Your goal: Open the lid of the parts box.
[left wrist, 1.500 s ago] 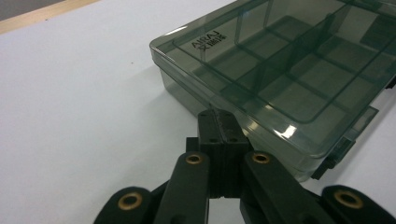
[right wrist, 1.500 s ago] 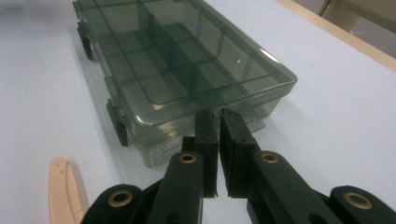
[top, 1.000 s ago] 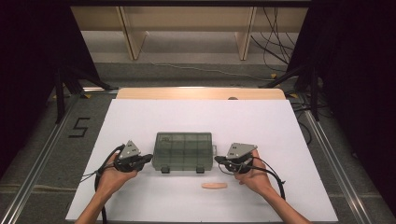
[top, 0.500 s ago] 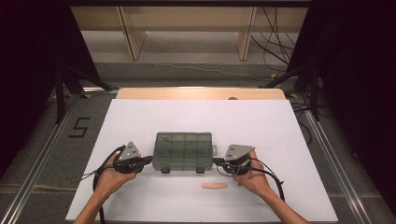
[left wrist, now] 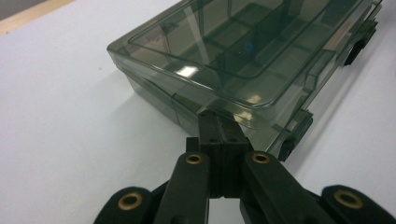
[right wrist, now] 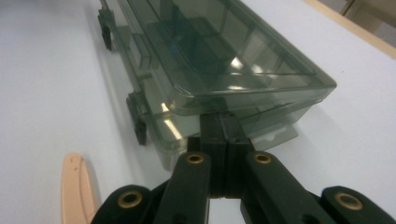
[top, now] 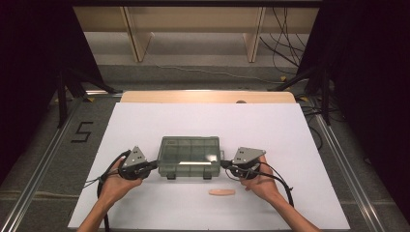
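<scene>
1 pale pink flat stick (top: pixel 222 192) lies nearest the table's near edge, a little right of the middle, well short of the box; in the right gripper view it shows at the lower left (right wrist: pixel 77 196), thin and long with a rounded end.

2 hands come in from that near edge. the left hand (top: pixel 116 186) holds the left gripper (top: pixel 153 166), and the right hand (top: pixel 258 182) holds the right gripper (top: pixel 225 165). both grippers have their jaws pressed together with nothing between them. the left gripper's tip (left wrist: pixel 215 119) sits against the short left wall of the box near its front corner; the right gripper's tip (right wrist: pixel 219 122) sits against the short right wall, just under the lid's rim. each carries 1 grey three-cornered plate, 2 in all, and 1 black cable trails back from each.

1 box (top: pixel 189 156) lies between the tips, near the middle of the white table (top: pixel 290 125), closer to the near edge than the far. it is a flat, smoky-green see-through plastic organiser, lid closed, with rounded corners and dividers inside forming several compartments (left wrist: pixel 243 42). 2 dark latches (top: pixel 188 177) sit on its front long side. a small blue speck shows through the lid in the left gripper view.

1 strip of bare wood (top: pixel 208 96) runs along the table's far edge.
</scene>
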A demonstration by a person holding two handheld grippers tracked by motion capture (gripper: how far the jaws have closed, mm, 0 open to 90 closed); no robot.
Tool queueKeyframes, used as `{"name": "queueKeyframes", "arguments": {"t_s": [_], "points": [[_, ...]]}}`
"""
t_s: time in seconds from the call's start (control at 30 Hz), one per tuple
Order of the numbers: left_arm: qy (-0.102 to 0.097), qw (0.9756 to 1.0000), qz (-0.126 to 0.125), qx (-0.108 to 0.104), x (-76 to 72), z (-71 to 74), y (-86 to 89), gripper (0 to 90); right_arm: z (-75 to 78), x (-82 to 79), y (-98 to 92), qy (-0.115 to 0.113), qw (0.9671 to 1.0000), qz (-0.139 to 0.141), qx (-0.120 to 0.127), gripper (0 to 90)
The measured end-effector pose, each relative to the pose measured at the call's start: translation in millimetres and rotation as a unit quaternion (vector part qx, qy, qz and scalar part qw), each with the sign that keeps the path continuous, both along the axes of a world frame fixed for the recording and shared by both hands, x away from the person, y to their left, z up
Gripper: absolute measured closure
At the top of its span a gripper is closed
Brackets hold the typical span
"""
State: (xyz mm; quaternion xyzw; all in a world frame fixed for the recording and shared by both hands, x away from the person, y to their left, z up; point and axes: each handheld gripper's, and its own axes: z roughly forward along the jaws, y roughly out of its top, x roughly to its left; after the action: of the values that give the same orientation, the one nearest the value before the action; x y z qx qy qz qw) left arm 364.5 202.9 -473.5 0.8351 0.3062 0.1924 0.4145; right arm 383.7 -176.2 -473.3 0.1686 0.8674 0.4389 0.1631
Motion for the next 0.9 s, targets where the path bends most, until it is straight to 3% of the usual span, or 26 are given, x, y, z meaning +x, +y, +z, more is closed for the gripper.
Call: {"name": "queueKeyframes", "arguments": {"t_s": [0.1, 0.13, 0.17, 0.2, 0.27, 0.43, 0.5, 0.9], "points": [[-0.013, 0.9999, -0.008, 0.005, 1.3, 3.1, -0.6, 90.0, 1.6, 1.6, 1.6, -0.01, 0.9999, -0.003, 0.006, 90.0], [-0.013, 0.9998, 0.001, -0.013, 0.4, 2.6, -3.0, 90.0, 2.1, 1.8, 2.7, -0.012, 0.9999, -0.005, 0.007, 90.0], [-0.022, 0.9997, -0.004, -0.005, 0.4, 4.9, -2.6, 90.0, 2.8, 2.2, 3.7, -0.014, 0.9999, -0.005, 0.009, 90.0], [-0.024, 0.9996, -0.003, -0.016, -0.3, 5.4, -4.0, 90.0, 3.8, 2.4, 4.9, -0.017, 0.9998, -0.006, 0.012, 90.0], [-0.034, 0.9993, -0.004, -0.013, -0.9, 8.7, -4.4, 90.0, 5.5, 3.2, 6.1, -0.023, 0.9996, -0.007, 0.017, 90.0], [-0.056, 0.998, 0.002, -0.031, -0.9, 13.9, -8.5, 90.0, 11.1, 6.2, 6.7, -0.034, 0.9989, -0.013, 0.03, 90.0], [-0.059, 0.9974, 0.005, -0.043, -1.3, 15.6, -11.3, 90.0, 13.6, 7.3, 5.9, -0.036, 0.9987, -0.014, 0.033, 90.0], [-0.076, 0.9951, 0.024, -0.057, 7.0, 28.7, -17.8, 90.0, 21.3, 16.1, 9.6, -0.054, 0.9974, -0.024, 0.041, 90.0]]}}
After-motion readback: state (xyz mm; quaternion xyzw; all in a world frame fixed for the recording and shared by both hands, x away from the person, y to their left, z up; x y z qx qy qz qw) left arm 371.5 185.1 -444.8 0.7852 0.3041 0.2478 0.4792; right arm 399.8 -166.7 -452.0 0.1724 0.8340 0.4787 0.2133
